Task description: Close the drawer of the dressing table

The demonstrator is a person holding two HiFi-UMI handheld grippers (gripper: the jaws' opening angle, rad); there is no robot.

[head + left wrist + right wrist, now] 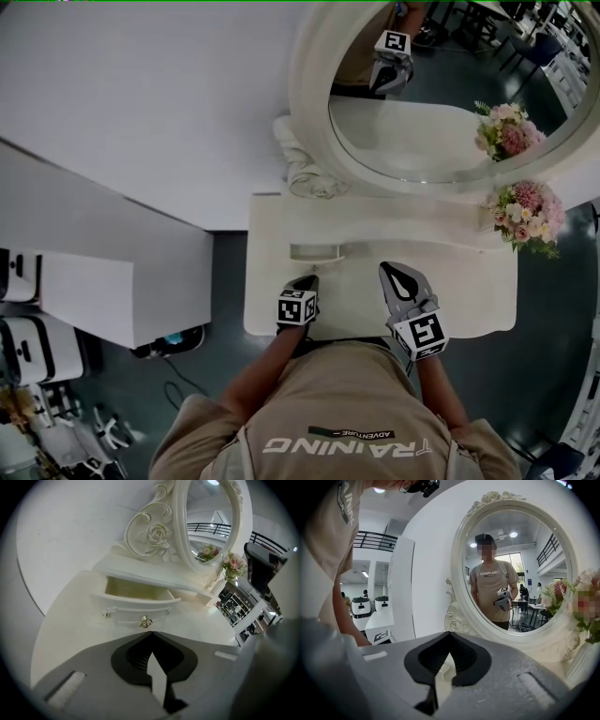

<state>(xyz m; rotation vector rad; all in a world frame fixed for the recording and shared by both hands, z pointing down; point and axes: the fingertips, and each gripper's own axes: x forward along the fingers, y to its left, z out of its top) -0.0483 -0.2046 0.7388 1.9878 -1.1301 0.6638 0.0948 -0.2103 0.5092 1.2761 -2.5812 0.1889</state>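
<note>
The white dressing table (469,286) has a small drawer (314,251) standing pulled out under its raised shelf. In the left gripper view the drawer (136,600) shows an empty cream inside and a brass knob (146,621) on its front. My left gripper (307,279) is shut and empty, its tips (151,633) just short of the knob and apart from it. My right gripper (392,267) is shut too, empty, held over the tabletop to the right of the drawer and tilted up toward the oval mirror (511,564).
A pink and white bouquet (527,214) stands at the table's right end, beside the mirror frame (314,103). A white wall runs along the left. A low white cabinet (94,291) and white machines (23,347) sit on the floor at the left.
</note>
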